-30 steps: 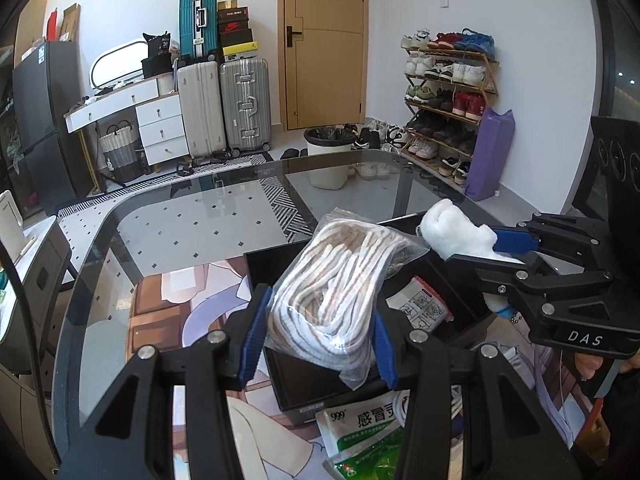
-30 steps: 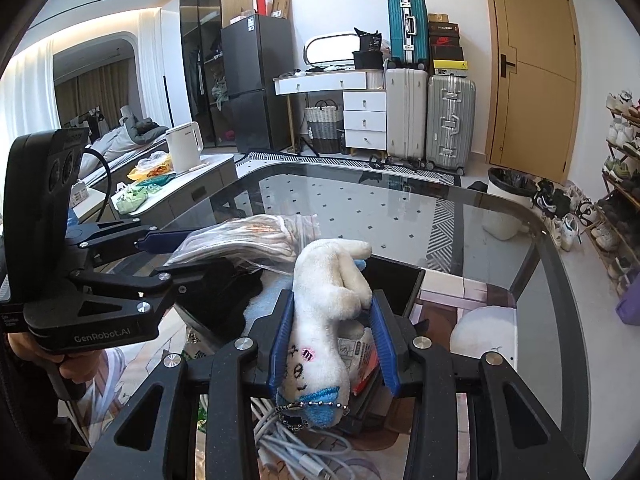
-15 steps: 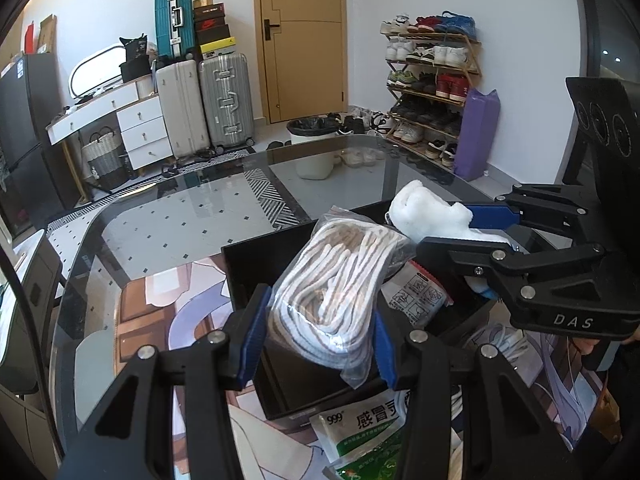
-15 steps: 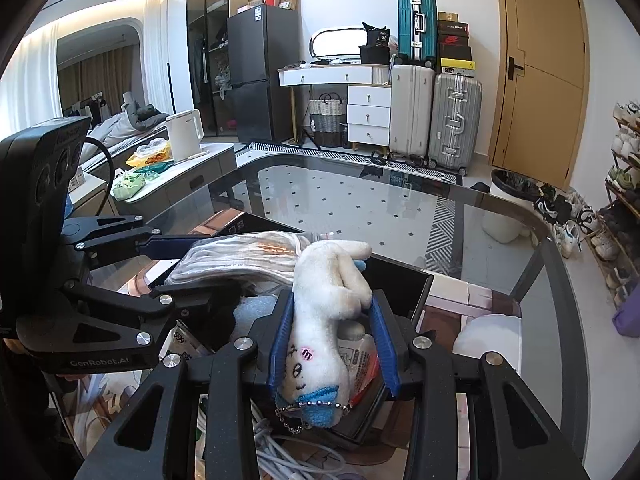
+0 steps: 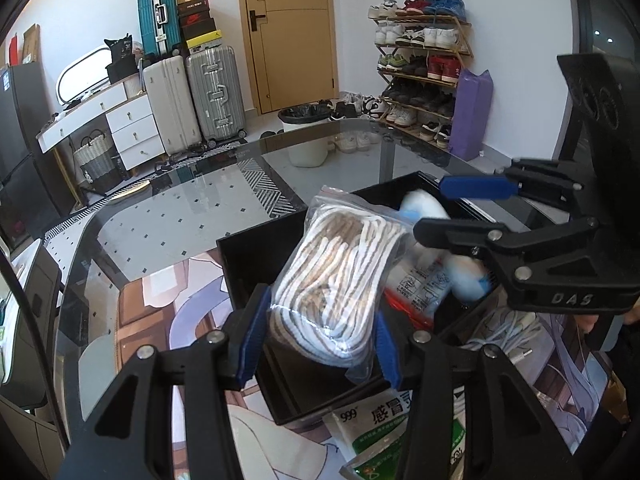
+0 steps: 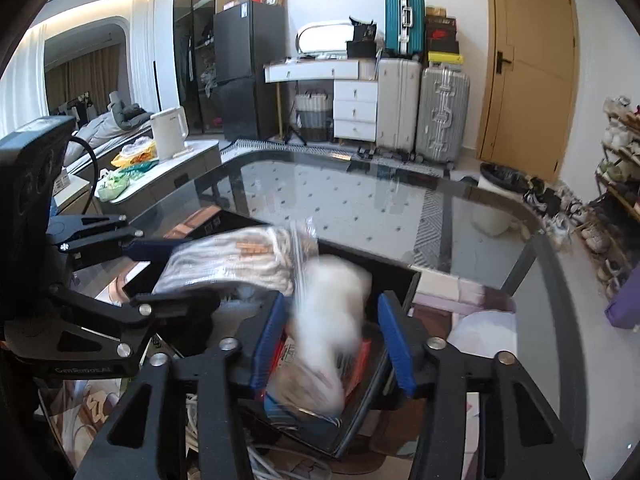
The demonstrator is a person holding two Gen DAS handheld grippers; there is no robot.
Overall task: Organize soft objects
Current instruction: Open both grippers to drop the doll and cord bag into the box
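Observation:
My left gripper [image 5: 316, 340] is shut on a clear bag of white and tan rope [image 5: 340, 276] and holds it over a black box [image 5: 248, 256] on the glass table. The bag also shows in the right wrist view [image 6: 236, 264]. My right gripper [image 6: 332, 344] is open, its jaws spread wide. A white plush toy [image 6: 328, 320], blurred by motion, drops between the jaws into the black box [image 6: 400, 280]. In the left wrist view the toy [image 5: 424, 208] lies in the box beside my right gripper [image 5: 456, 208].
The box holds small packets [image 5: 420, 288]. A green medicine pouch [image 5: 384, 436] lies in front of it. White cables [image 5: 504, 328] lie to the right. The glass table [image 5: 180, 220] stretches away behind. Suitcases, a shoe rack and a door line the far wall.
My right gripper has opened and let go of the white plush toy, which falls into the black box. My left gripper still holds the rope bag over the box.

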